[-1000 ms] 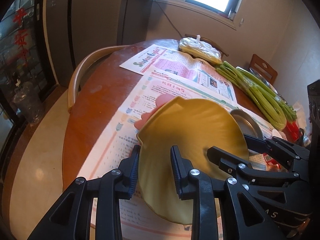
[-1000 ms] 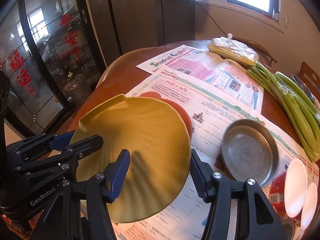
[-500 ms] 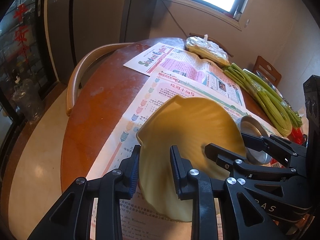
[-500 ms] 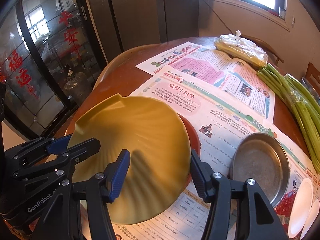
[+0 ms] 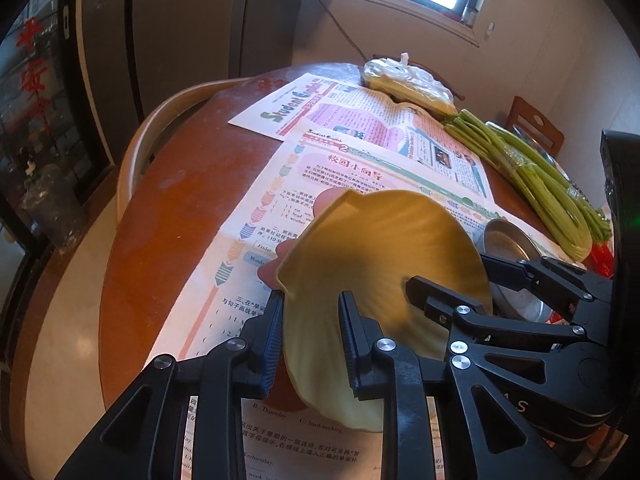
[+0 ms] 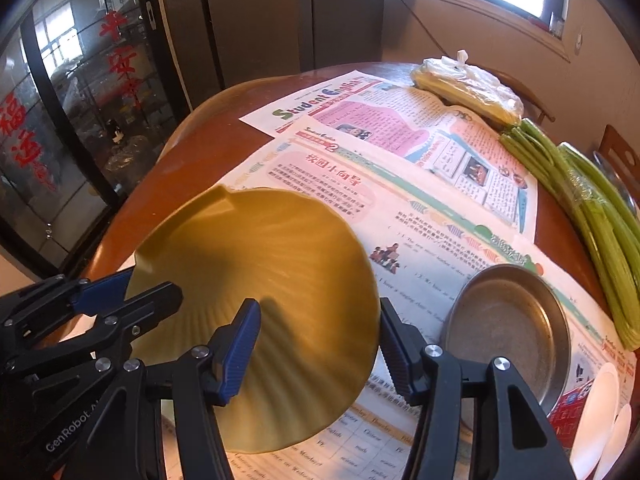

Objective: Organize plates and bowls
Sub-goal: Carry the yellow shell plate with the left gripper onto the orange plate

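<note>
A yellow shell-shaped plate (image 5: 384, 264) hangs tilted just above the newspaper-covered table, held from both sides. My left gripper (image 5: 310, 340) is shut on its left rim, which sits between the blue pads. My right gripper (image 6: 316, 352) is shut on the yellow plate (image 6: 260, 280) at its right edge, one finger over the face and one beyond the rim. Pink-red edges of a red plate (image 5: 324, 200) peek out from under the yellow one in the left wrist view. It is hidden in the right wrist view. A round metal dish (image 6: 516, 320) lies on the paper to the right.
Newspapers (image 6: 400, 168) cover the round wooden table (image 5: 168, 216). Green stalks (image 6: 592, 216) and a bagged yellow bundle (image 6: 468, 84) lie at the far right. White lids (image 6: 596, 420) and a red packet (image 6: 572, 400) sit near the right corner. A chair back (image 5: 160, 120) curves along the table's left edge.
Both grippers have carried the yellow plate lower and over the red plate, which showed beside it in the right wrist view and is now covered. The metal dish sits farther right in view.
</note>
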